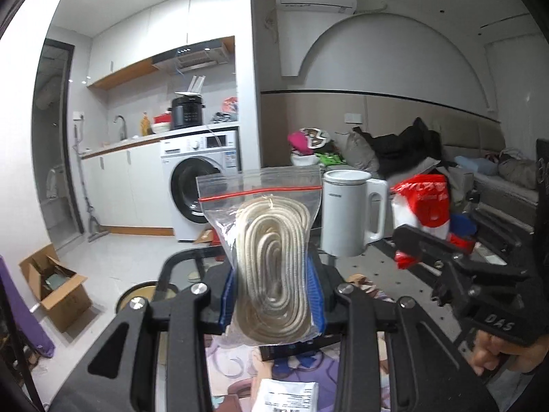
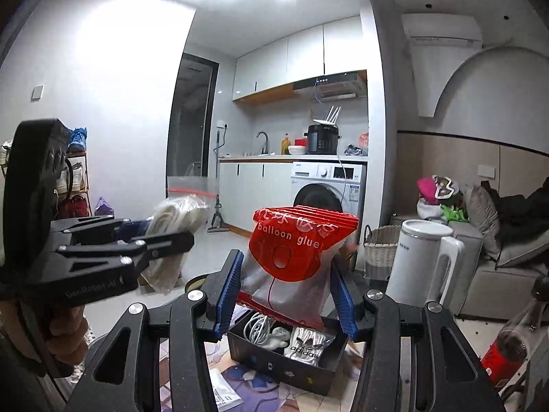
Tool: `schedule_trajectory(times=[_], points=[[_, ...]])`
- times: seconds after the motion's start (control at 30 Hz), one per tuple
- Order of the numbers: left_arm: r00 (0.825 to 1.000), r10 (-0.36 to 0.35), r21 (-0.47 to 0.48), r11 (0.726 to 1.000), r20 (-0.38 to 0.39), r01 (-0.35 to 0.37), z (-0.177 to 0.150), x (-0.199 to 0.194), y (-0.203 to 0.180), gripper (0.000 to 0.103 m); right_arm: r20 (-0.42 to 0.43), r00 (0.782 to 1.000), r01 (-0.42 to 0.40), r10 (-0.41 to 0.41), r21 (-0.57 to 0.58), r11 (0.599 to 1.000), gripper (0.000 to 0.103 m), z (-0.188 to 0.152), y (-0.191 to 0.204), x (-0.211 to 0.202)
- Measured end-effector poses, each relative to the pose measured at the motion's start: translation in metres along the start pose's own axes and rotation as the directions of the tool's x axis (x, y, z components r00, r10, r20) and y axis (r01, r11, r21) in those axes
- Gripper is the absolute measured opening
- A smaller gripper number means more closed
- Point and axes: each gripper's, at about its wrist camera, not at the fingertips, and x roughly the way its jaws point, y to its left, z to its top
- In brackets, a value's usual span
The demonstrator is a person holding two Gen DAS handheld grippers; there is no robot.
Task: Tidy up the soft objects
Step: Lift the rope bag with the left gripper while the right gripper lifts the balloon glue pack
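- Left gripper (image 1: 272, 292) clamps a clear zip bag (image 1: 264, 240) of coiled cream rope between its ribbed blue pads, held upright in the air.
- Right gripper (image 2: 283, 295) grips glossy red-and-white balloon glue packets (image 2: 295, 250), raised above an open black box (image 2: 284, 360) holding white cables and a wrapped item.
- A white jug (image 2: 422, 264) stands near right; the two grippers are level, side by side, apart.

Left gripper (image 1: 272, 295): raised level, blue pads (image 1: 316, 295) closed against both sides of a held bag. Left hand (image 2: 65, 336): wrapped around handle below.

Right gripper (image 2: 281, 295): raised alongside, just right of the left; blue pads (image 2: 228, 295) pressed on a held pack. Right hand (image 1: 497, 353): gripping handle.
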Motion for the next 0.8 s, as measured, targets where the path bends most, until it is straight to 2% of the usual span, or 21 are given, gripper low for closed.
schedule_trajectory(times=[0.13,0.47,0.63,0.8], points=[[1.000,-0.008,-0.016,1.000,-0.018,0.007,0.000,0.004,0.000,0.034,-0.011,1.000,-0.002,0.002,0.006,1.000,0.050,0.001,0.003,-0.002],[1.000,-0.009,-0.027,1.000,0.003,0.009,0.008,0.012,-0.008,0.034,-0.029,1.000,-0.006,0.007,0.010,1.000,0.050,0.001,0.000,0.006],[1.000,-0.009,-0.050,0.999,0.003,0.009,0.016,0.028,-0.009,0.034,-0.065,0.998,-0.018,0.020,0.029,0.999,0.050,0.002,-0.003,0.023],[1.000,-0.006,-0.081,0.997,0.003,0.006,0.026,0.049,-0.007,0.034,-0.045,0.999,0.002,0.000,0.042,0.999,0.050,0.010,-0.015,0.043]])
